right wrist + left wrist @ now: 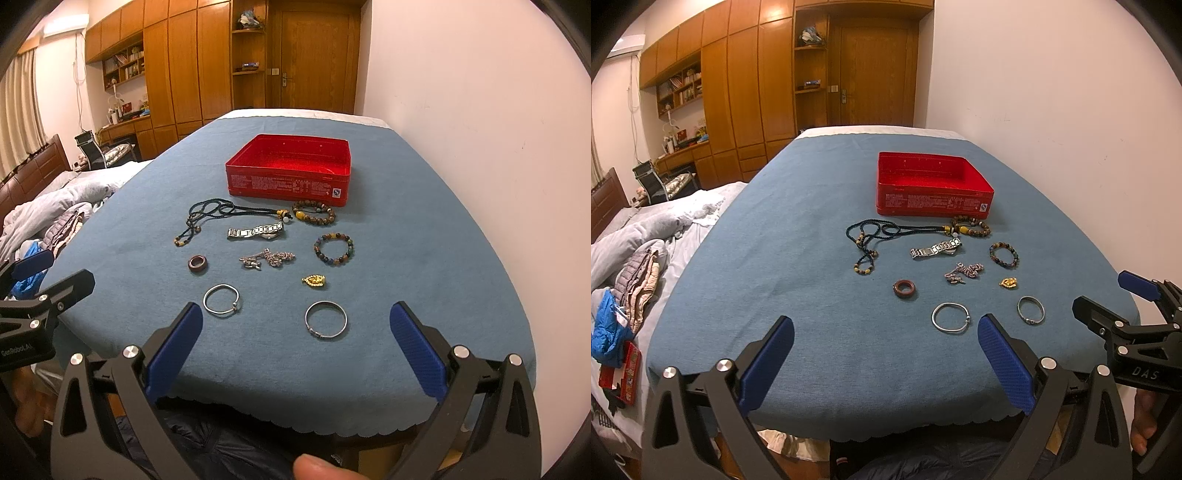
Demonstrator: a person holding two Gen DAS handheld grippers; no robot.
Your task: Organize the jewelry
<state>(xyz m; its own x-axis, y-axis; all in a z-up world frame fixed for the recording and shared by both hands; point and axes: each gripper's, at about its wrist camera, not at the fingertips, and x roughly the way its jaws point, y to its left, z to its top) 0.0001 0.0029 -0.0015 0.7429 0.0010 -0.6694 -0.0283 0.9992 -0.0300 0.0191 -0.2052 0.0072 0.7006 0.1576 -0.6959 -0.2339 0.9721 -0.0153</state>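
Observation:
An open red tin box (932, 194) (288, 179) stands on a blue cloth, with nothing visible inside. In front of it lie a dark cord necklace (210, 216), a brown bead bracelet (314, 214), a steel watch (256, 232), a multicolour bead bracelet (334, 249), a silver chain (266, 259), a reddish ring (197, 264), a gold pendant (314, 281) and two silver bangles (221, 300) (325, 319). My left gripper (886, 332) hovers open over the cloth's near edge, left of the bangles (950, 317). My right gripper (295, 321) is open, its fingers either side of the right bangle but short of it.
The blue cloth (812, 258) covers a table beside a white wall on the right. A bed with crumpled bedding and clothes (639, 258) lies to the left. Wooden wardrobes and a door stand at the back. A person's fingertip (317, 467) shows at the bottom edge.

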